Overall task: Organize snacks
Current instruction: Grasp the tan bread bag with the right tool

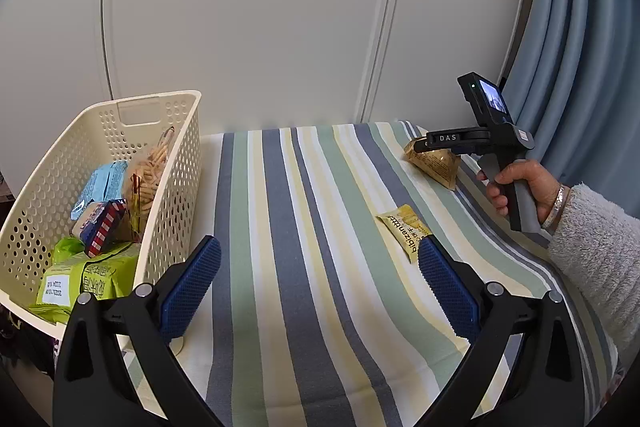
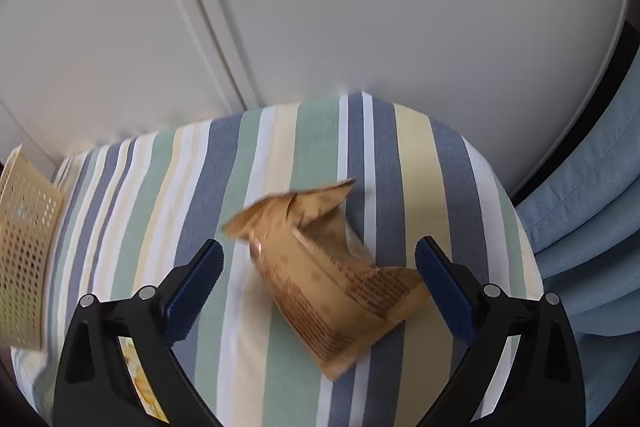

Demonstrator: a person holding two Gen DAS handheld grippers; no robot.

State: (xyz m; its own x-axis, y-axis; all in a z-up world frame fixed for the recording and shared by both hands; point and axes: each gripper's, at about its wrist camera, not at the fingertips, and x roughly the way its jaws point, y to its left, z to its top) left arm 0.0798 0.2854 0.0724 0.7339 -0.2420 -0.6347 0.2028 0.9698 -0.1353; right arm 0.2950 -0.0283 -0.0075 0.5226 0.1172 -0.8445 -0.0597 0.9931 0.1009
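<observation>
**Snacks half sorted: two packets left on the striped cloth**

Snacks first, far left: cream perforated basket [image 1: 176, 163] sits on the tabletop's left end, holding green packets [image 1: 86, 279], a red-and-white striped box [image 1: 105, 227], a blue packet [image 1: 98, 183] and a clear bag of pale sticks [image 1: 150, 167].

Left tongs [image 1: 320, 267]: spread wide, nothing between the blue pads, hovering over the striped tablecloth [image 1: 288, 211] just right of the basket.

Centre-right: small flat yellow packet [image 1: 404, 231] lies on the cloth, its near end hidden behind the right pad of the left tongs.

Far right, near the cloth's back corner: tan crinkled pouch [image 2: 324, 279], partly puffed. Right tongs [image 2: 320, 267] spread, straddling it; right pad seems to be at the pouch's printed edge, left pad apart. A hand [image 1: 516, 187] grips the handle.

Handling, as judged: pouch is light and soft, the film likely slippery, the contents possibly crushable. Best hold looks to be across the firmer folded body or the sealed end, with gentle pressure. The yellow packet lies flat, so lifting one edge may be needed.
</observation>
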